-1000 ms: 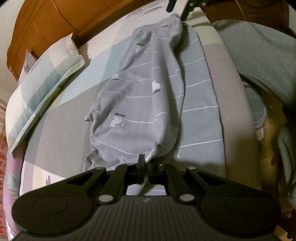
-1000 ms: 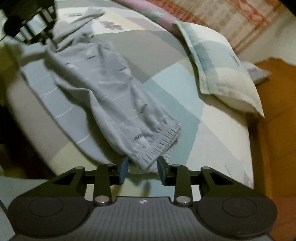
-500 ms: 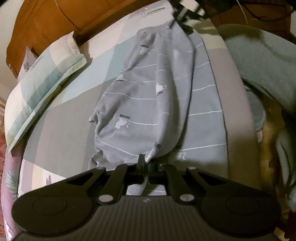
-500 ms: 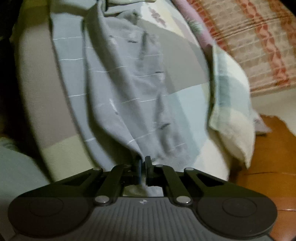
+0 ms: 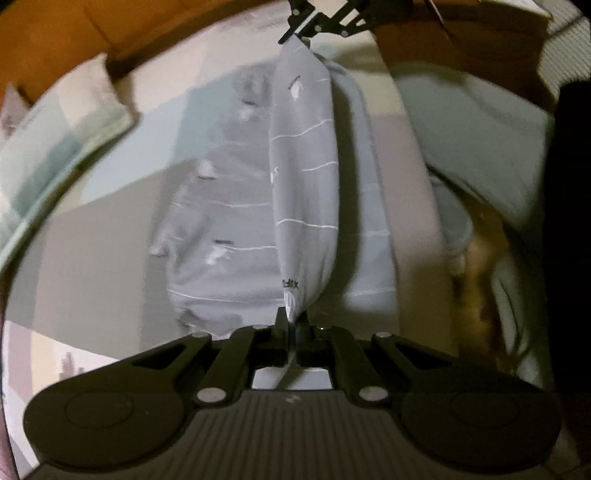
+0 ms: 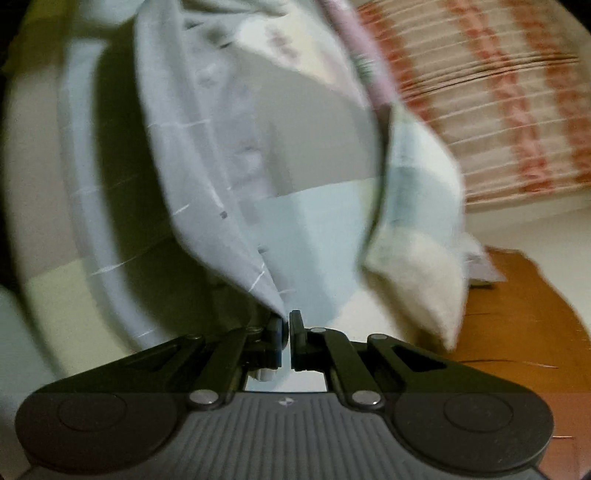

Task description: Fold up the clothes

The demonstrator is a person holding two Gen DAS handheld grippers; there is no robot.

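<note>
Grey patterned trousers (image 5: 306, 177) with thin white lines hang stretched above the bed between both grippers. My left gripper (image 5: 291, 321) is shut on the near end of the cloth, its jaws pinching the fabric. At the far end the right gripper (image 5: 306, 31) holds the waistband end at the top of the left wrist view. In the right wrist view the right gripper (image 6: 286, 321) is shut on a corner of the trousers (image 6: 207, 162), which run up and away to the left. Part of the trousers (image 5: 218, 221) still lies on the bed.
A patchwork bedsheet (image 5: 110, 229) covers the bed. A pillow (image 5: 48, 147) lies at the left, also seen as a pillow (image 6: 417, 229) in the right wrist view. Wooden headboard (image 5: 92, 29) stands behind. A grey-green garment (image 5: 480, 129) lies at the right.
The right gripper closed on the waistband end and rolled. Both grippers lifted the trousers, so one leg now hangs taut between them instead of lying flat.
</note>
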